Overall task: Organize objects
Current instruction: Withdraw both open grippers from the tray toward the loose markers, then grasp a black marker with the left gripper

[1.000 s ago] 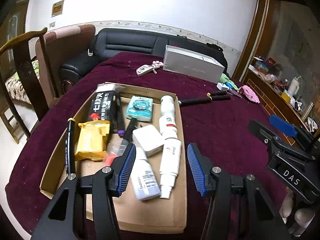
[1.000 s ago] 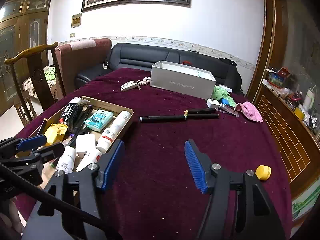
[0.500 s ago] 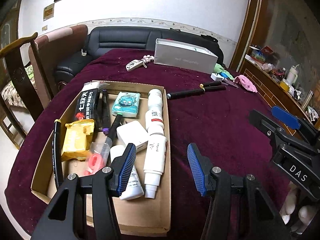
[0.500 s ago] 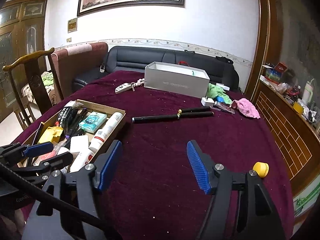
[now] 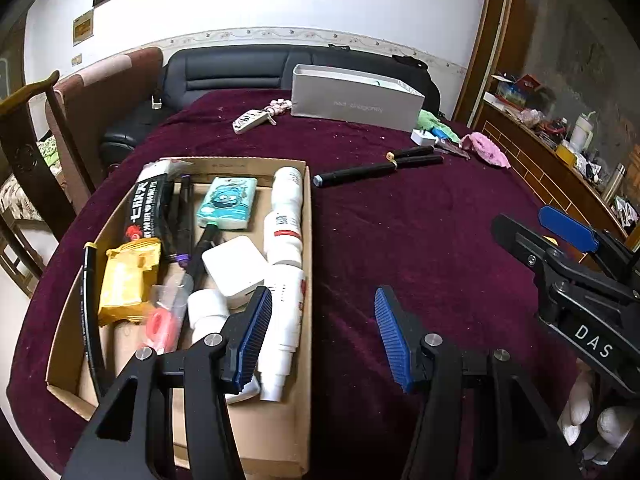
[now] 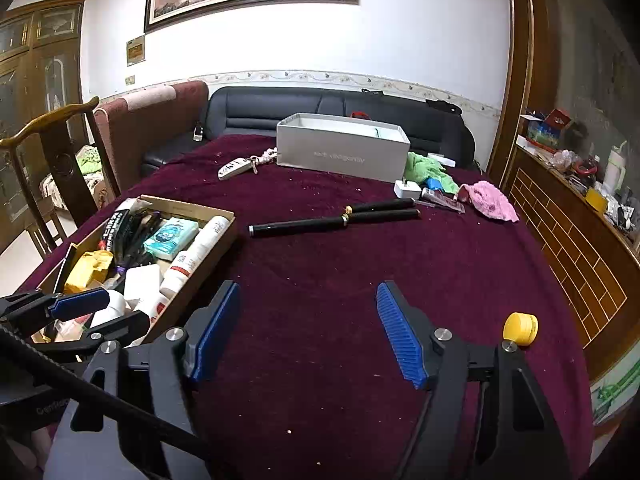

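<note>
Black and slender, the folded rod (image 6: pixel 334 220) is the loose item most plainly awaiting collection. It lies flat on the maroon-clothed surface (image 6: pixel 320 280), ahead of both tools, its long axis running across the view from lower left to upper right. It sits well apart from the cardboard tray (image 5: pixel 308 240), which already carries bottles, a tissue pack and a yellow packet.

The right tool (image 6: pixel 308 330) hovers over bare cloth with nothing between its blue pads (image 6: pixel 400 336); its jaws are opening. The rod lies almost straight ahead of it. As the rod runs crosswise to the tool's line of sight, the jaws would probably have to roll to straddle it.

The left tool (image 5: pixel 320 336) is spread, empty, and poised over the tray's right wall, one pad above the white bottles (image 5: pixel 284 264) and the other above cloth. From here the rod lies ahead and to the right.

Judged by alignment, the right tool is better placed for the rod. A small yellow cap (image 6: pixel 520 328) rests just beside the right tool's outer finger.
</note>
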`<state>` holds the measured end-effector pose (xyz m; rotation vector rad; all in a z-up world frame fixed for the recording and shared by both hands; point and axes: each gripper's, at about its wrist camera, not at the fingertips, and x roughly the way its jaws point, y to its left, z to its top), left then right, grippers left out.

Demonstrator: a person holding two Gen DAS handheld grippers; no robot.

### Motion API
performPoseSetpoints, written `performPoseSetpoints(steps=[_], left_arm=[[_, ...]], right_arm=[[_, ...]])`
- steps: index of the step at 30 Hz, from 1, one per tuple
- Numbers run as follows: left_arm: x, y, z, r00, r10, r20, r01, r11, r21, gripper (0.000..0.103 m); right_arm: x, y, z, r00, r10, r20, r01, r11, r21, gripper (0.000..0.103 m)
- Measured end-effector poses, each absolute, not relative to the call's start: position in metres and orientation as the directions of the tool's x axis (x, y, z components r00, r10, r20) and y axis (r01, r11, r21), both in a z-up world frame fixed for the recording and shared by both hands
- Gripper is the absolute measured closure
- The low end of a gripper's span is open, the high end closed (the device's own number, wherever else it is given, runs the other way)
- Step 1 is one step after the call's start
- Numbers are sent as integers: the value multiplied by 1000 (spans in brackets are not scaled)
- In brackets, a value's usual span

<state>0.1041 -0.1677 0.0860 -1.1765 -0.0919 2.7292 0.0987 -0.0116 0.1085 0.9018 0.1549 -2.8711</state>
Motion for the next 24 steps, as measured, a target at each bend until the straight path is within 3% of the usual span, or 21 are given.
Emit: performPoseSetpoints(steps=[13,19,24], left_arm=[[70,-125,78,-618,225,-754,-199,-972,-127,56],[39,-106,92,-626,262,-735,-236,-961,-142,56],[6,-83,108,-677,255,-691,-289,-955,-69,56]], right_arm=[[75,35,104,-790,-39,-612,102,-992,-68,32],[43,132,122,-801,25,-598,-91,-993,80,29],[26,192,116,-811,97,-577,-227,-961,157,29]])
